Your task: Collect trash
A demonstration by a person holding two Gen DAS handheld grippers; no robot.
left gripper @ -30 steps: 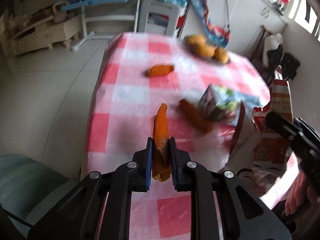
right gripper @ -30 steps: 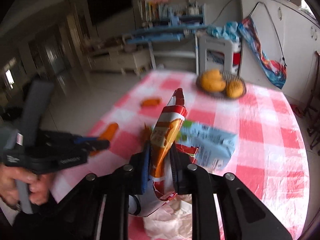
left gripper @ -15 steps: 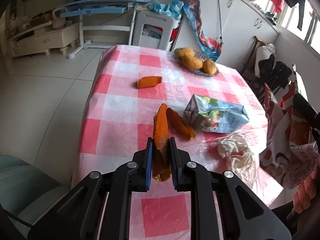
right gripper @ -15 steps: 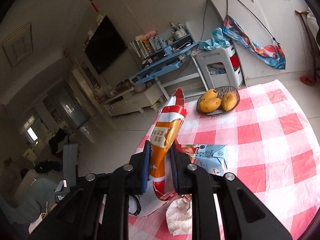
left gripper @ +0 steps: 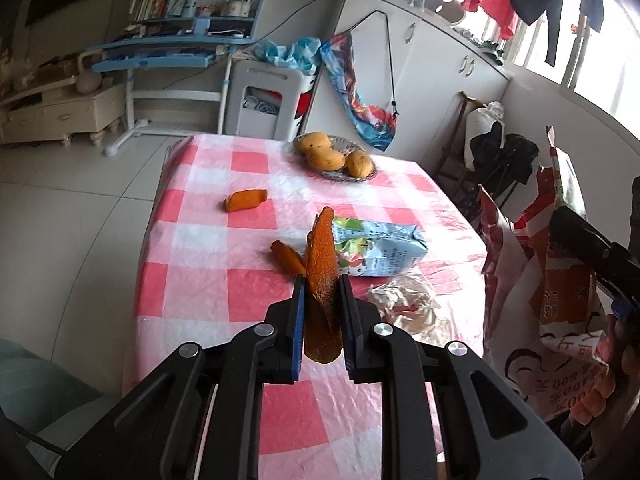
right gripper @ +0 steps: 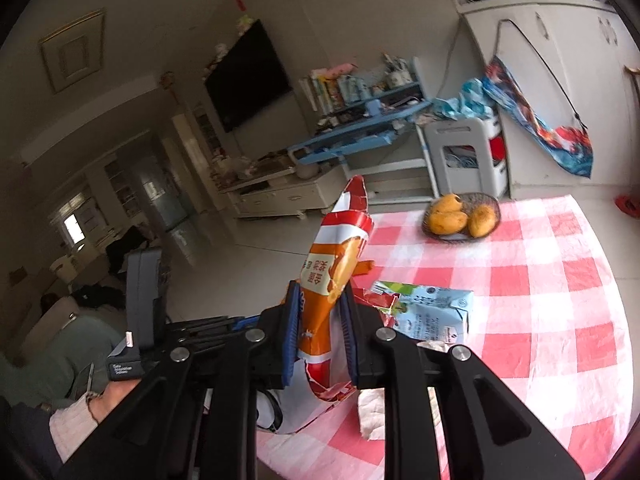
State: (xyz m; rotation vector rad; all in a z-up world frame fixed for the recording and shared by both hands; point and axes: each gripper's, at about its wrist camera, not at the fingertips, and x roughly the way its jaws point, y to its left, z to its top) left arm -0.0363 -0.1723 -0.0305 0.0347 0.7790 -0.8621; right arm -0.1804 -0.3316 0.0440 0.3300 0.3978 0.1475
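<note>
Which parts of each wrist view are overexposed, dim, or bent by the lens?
Left wrist view: windows at upper right blow out white; floor lines bow with fisheye distortion. Right wrist view: the room's left side around the television is dim, corners vignette black, and the table edge curves.

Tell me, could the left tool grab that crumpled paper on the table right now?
Probably not: the left tool is shut on an orange peel strip. The crumpled paper lies uncovered nearby, but the peel must go first.

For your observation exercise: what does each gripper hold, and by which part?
Left gripper pinches an orange peel strip near its lower end. Right gripper clamps a torn snack bag at its upper edge.
</note>
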